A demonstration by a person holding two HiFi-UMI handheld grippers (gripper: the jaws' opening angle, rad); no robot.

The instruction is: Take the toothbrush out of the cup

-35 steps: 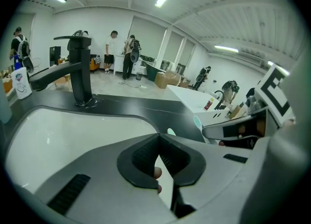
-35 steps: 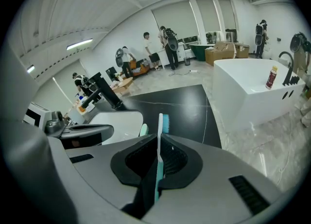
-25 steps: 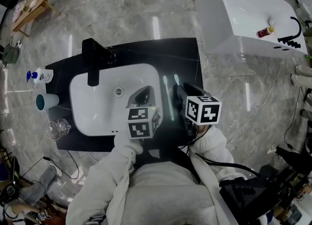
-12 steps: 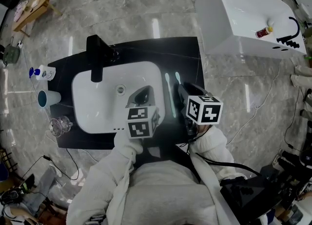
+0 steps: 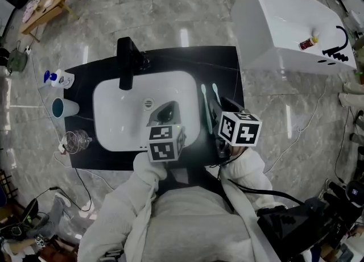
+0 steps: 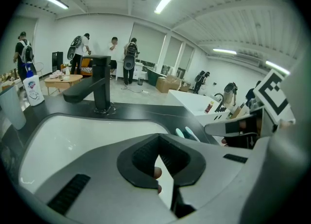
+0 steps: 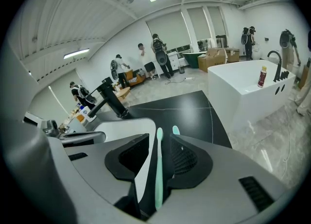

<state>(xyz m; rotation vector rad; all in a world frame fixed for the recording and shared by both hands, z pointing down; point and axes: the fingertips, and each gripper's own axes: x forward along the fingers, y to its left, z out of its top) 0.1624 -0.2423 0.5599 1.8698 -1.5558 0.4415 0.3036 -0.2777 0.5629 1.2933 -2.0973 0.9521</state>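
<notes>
Right gripper (image 7: 158, 138): jaws apart, astride a mint toothbrush (image 7: 158, 169), not clamped.
Left gripper (image 6: 159, 138): jaws together, empty, above the basin (image 5: 119, 121).
Second toothbrush (image 5: 215, 91): alongside on the black counter (image 5: 224, 65), well apart from the cup (image 5: 62, 108).

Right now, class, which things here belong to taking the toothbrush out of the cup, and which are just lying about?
Job: toothbrushes, cup.
Lying about: soap bottle, clear glass, tap, red bottle.
</notes>
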